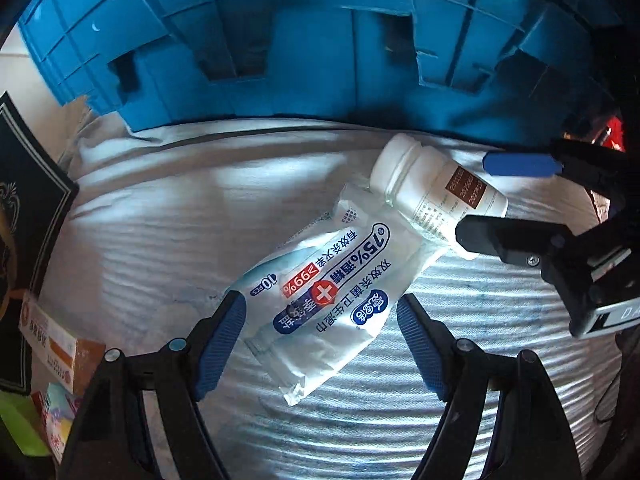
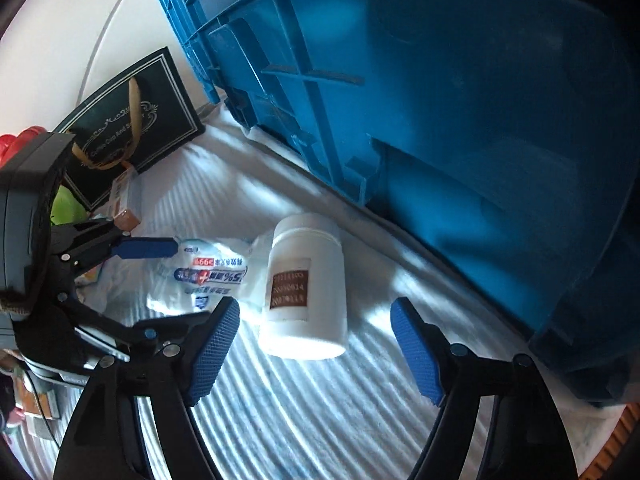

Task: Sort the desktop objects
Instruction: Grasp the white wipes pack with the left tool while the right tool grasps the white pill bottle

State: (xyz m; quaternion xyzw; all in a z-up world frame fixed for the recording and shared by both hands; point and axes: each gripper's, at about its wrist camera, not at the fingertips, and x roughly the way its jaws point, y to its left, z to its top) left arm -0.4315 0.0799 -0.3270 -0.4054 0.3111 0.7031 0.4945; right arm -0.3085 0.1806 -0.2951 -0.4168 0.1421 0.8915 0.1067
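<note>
A white wet-wipes packet [image 1: 320, 292] with blue and red print lies on the white ribbed cloth [image 1: 160, 232]. My left gripper [image 1: 320, 344] is open, its blue pads on either side of the packet's near end. A white pill bottle [image 1: 436, 184] with a brown label lies on its side, touching the packet's far end. In the right wrist view the bottle [image 2: 306, 292] lies between the open fingers of my right gripper [image 2: 316, 350], just ahead of the pads. The packet [image 2: 208, 276] lies to its left. The right gripper also shows in the left wrist view [image 1: 496, 200], around the bottle's base.
A big blue plastic crate [image 1: 280, 48] stands along the far edge of the cloth; it also shows in the right wrist view [image 2: 460, 120]. A dark gift box [image 2: 136, 124] with a gold ribbon, a small medicine carton [image 1: 60, 352] and other small items lie at the left.
</note>
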